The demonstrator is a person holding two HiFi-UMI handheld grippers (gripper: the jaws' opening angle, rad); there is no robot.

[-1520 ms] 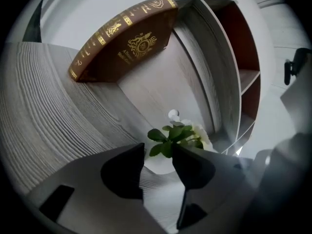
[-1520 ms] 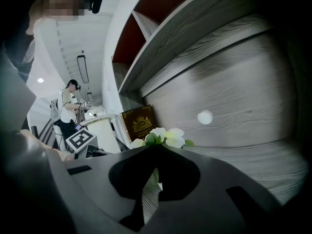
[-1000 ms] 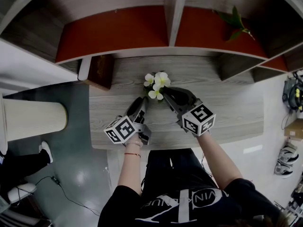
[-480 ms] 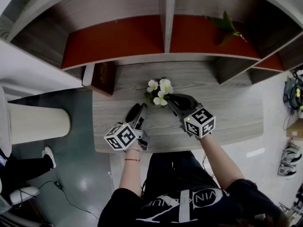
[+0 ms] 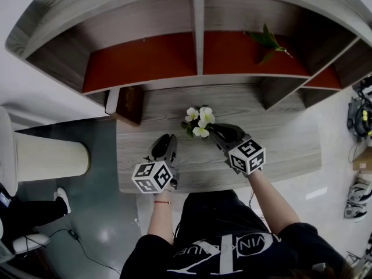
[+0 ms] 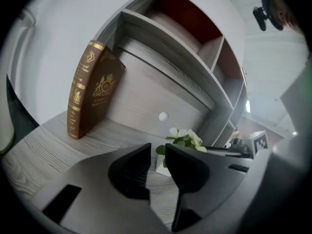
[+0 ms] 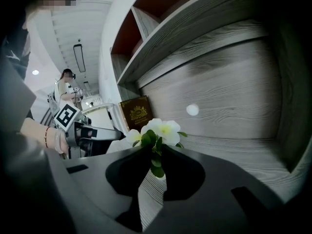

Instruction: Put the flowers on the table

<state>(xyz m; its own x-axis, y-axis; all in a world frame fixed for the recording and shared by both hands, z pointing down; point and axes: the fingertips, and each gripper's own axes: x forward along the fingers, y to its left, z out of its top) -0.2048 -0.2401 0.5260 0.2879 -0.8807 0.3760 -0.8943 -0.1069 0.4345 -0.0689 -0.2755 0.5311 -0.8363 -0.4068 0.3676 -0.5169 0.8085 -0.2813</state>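
1. Flowers (image 5: 200, 122) stand on one grey wood-grain table (image 5: 279, 138), towards its back edge, below one shelf unit (image 5: 199, 39) with red-backed compartments
2. One cream cylinder (image 5: 49, 156) stands to the left of the table
3. One brown book (image 5: 130, 102) leans upright at the table's back left
4. Two grippers: the right gripper (image 7: 152, 149) has its jaws narrowly apart on either side of the stems, having just been opening. The left gripper (image 6: 158, 148) holds nothing, its jaws have just been closing to a slim gap, and it sits near the flowers without touching them
5. One green plant (image 5: 266, 39) lies in the right red compartment
6. One bunch: three white blossoms over green leaves in one small white pot (image 6: 162, 165)
7. A second ago the left gripper was just beside the blossoms; now it is drawn back toward the person, while the right gripper stays at the stems and the bunch keeps its place
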